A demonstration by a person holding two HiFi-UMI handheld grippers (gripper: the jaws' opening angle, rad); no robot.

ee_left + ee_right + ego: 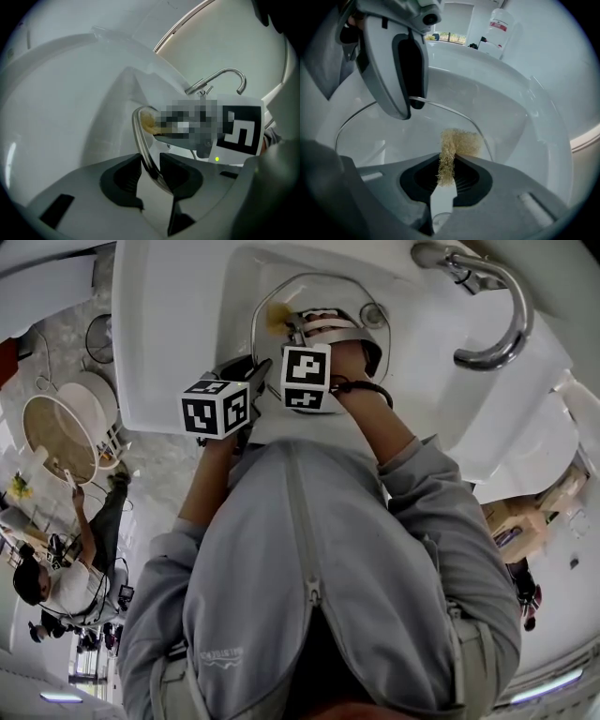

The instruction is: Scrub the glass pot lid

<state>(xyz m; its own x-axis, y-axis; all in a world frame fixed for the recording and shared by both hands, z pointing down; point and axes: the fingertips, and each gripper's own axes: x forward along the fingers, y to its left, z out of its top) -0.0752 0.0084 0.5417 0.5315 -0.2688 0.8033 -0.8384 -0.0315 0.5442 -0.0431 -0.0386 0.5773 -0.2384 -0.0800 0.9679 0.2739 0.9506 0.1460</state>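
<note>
Glass pot lid clamped in L claw, scrubber in R claw.

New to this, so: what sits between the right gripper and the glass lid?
A tan fibrous scrub pad, clamped in the right gripper and sticking out toward the glass lid. The right gripper view shows it.

You face a white ceramic sink that fills the top of the head view. A curved chrome tap stands at its right corner, and a small round metal drain fitting sits in the bowl. Past the sink's far rim stands a white plastic bottle with a red label. Brown cardboard boxes lie to your right, and another person is at lower left.
</note>
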